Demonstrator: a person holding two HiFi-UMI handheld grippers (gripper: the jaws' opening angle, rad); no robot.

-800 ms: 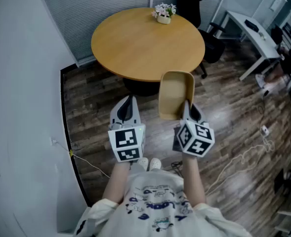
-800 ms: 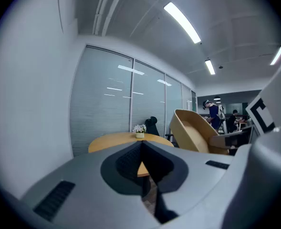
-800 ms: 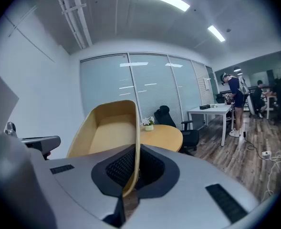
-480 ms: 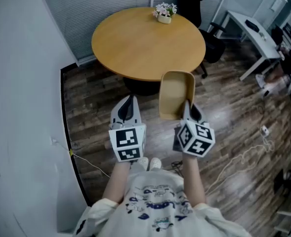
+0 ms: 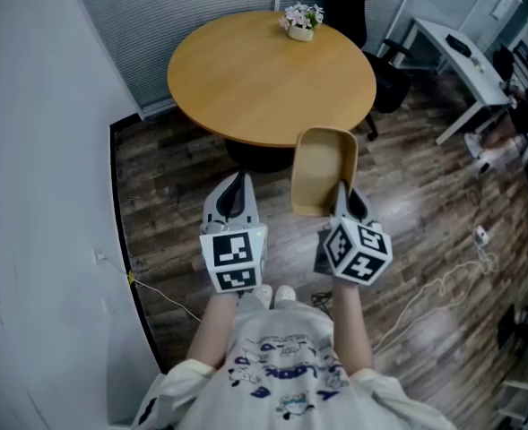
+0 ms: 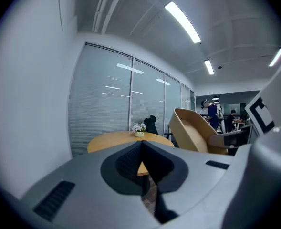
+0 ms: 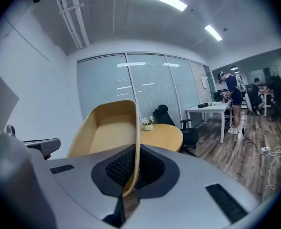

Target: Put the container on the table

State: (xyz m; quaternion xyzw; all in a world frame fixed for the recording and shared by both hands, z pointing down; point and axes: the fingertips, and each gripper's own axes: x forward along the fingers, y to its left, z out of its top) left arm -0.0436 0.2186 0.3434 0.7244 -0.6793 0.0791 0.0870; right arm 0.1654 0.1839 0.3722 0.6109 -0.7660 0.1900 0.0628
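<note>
You're mid-carry: your right gripper (image 5: 341,193) pinches the container (image 5: 324,164) by its wall, aloft just short of the near edge of the table (image 5: 246,79). Your left gripper (image 5: 237,184) is closed on nothing. Next, reach forward and lower it onto the tabletop.

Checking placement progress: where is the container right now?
Held by its rim in the right gripper, the tan container is right of centre in the head view, in the air by the near edge of the round table, not on it.
</note>
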